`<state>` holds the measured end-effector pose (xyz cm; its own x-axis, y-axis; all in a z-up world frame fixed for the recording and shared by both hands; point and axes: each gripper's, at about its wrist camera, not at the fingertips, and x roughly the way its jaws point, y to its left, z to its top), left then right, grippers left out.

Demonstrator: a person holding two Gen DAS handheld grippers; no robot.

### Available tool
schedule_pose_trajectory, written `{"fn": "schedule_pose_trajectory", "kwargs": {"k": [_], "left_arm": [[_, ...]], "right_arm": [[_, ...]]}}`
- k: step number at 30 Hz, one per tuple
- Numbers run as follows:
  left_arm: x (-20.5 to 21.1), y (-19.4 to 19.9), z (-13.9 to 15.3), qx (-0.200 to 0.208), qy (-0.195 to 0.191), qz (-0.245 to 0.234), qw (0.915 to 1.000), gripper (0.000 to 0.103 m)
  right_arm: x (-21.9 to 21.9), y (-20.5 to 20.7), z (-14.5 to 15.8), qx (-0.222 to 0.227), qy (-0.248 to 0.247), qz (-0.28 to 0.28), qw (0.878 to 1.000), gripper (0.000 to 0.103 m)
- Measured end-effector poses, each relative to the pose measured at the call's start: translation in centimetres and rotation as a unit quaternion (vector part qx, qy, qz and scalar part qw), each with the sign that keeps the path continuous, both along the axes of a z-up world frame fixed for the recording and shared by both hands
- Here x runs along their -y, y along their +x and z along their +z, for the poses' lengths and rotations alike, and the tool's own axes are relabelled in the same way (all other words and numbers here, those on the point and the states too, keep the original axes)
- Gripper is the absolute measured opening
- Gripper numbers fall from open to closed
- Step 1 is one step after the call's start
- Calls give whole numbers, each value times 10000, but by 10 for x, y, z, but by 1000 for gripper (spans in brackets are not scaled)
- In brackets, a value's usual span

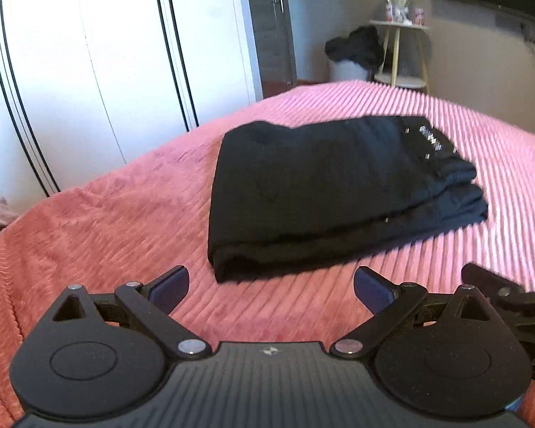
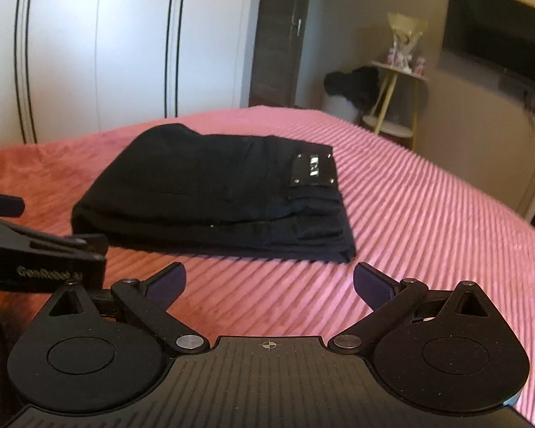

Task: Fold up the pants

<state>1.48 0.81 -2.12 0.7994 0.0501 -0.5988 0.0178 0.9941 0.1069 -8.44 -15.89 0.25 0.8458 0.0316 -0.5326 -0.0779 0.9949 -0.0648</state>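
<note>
The black pants (image 1: 339, 192) lie folded into a thick stacked rectangle on the pink ribbed bedspread (image 1: 125, 221). They also show in the right wrist view (image 2: 210, 192), with a shiny waistband label (image 2: 312, 169) at the right end. My left gripper (image 1: 271, 287) is open and empty, just in front of the pants' near edge. My right gripper (image 2: 269, 285) is open and empty, also just short of the near edge. Part of the right gripper's body shows at the right edge of the left wrist view (image 1: 506, 296). The left gripper shows at the left of the right wrist view (image 2: 35, 256).
White wardrobe doors (image 1: 89, 71) stand beyond the bed on the left. A small round side table (image 1: 399, 53) and a white bin with dark clothes (image 1: 353, 53) stand past the far edge. A dark TV (image 2: 499, 50) hangs on the right wall.
</note>
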Motion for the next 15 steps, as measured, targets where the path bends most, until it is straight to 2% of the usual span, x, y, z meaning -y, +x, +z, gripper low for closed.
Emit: {"fn": "schedule_pose_trajectory", "kwargs": {"k": [6,9,13,15], "left_arm": [[-5,0,7,297,-81,-16,9995,99],[-9,9,0,158,-145,-36,9998,99],[-21,22,-19,24,-606,244,9979,99],[-23,30,-24,-51,-591,318,9977,99]], "right_arm": [[-4,10,-4,-68,-29,-47,10000,103],[-8,23,-9,-51,-96,-89,9999,103],[-13,40,-16,-55,-221,-90,9997,103],[-11,48,-21,-182,-158,-135,9996,103]]}}
